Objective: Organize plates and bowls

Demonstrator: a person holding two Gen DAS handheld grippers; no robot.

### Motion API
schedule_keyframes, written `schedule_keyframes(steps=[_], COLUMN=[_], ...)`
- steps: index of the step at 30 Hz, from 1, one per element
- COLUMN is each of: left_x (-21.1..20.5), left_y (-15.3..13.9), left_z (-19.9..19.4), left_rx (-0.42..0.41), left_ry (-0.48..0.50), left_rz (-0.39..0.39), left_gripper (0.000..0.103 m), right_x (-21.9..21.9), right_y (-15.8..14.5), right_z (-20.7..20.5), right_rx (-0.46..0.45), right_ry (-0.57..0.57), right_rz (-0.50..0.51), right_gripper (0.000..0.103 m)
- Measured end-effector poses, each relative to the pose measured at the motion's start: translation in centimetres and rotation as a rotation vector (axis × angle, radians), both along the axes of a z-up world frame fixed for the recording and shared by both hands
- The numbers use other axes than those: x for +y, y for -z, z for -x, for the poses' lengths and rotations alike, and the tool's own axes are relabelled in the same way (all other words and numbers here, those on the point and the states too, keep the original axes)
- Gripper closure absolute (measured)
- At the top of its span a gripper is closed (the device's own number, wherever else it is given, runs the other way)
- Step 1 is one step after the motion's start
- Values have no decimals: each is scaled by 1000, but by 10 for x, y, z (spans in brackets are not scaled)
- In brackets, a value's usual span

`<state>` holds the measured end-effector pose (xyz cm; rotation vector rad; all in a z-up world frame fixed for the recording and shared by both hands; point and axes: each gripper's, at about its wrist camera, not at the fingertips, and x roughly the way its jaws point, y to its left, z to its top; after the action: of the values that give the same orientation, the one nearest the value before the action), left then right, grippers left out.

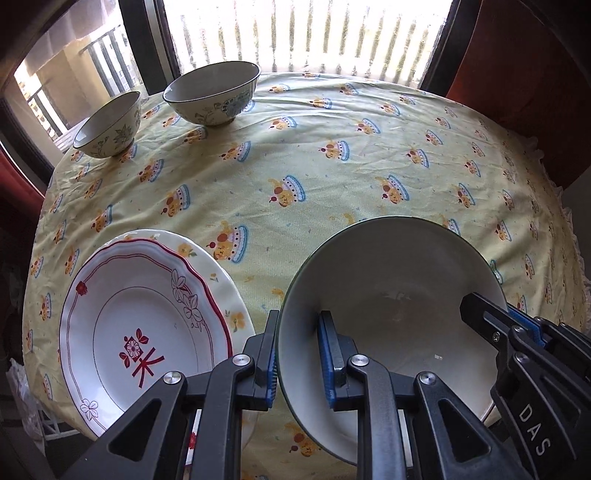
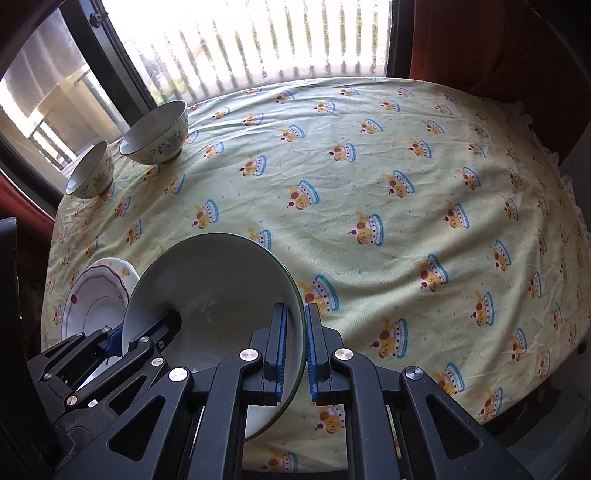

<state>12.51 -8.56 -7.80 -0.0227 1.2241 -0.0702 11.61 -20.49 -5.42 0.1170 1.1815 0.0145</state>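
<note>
Both grippers are on one big bowl [image 1: 388, 295] at the near edge of the table. Its left rim stands between the pads of the left gripper [image 1: 300, 360], one finger outside the wall and one inside, jaws narrowed around the rim; whether the pads actually press it I cannot tell. The right gripper [image 2: 295, 354] straddles the opposite rim the same way, blue pads close on either side of the thin green edge, and again contact is unclear. The bowl is white inside, and it tilts between the two tools. Just left of it two plates lie stacked: a red-trimmed plate [image 1: 147, 317] with a scalloped edge and a red character sits on a yellow-flowered plate [image 1: 225, 284]. Across the table, well apart from the grippers, a medium bowl [image 1: 212, 94] and a small bowl [image 1: 109, 127] stand upright side by side near the window [image 1: 306, 33], both with floral sides. A yellow cloth [image 1: 332, 177] printed with little cakes covers the table.
</note>
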Motion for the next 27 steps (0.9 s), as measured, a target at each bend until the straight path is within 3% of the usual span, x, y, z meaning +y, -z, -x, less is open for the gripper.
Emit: schedule_keyframes(steps=[8,18,27], left_x=[-15,-28,-43], left_y=[19,19,18], left_z=[13,20,24], left_rx=[55,17,11], left_ry=[-94,-152,-137], left_rz=[6,-50,-55], left_gripper=[86,84,54], right_x=[-18,-24,-32], right_y=[17,25,34], right_z=[-1,-3,0], right_rx=[39,40,48], right_ry=[-92,-167,-204], right_rz=[-7,-6,-31], right_gripper=[90,90,87])
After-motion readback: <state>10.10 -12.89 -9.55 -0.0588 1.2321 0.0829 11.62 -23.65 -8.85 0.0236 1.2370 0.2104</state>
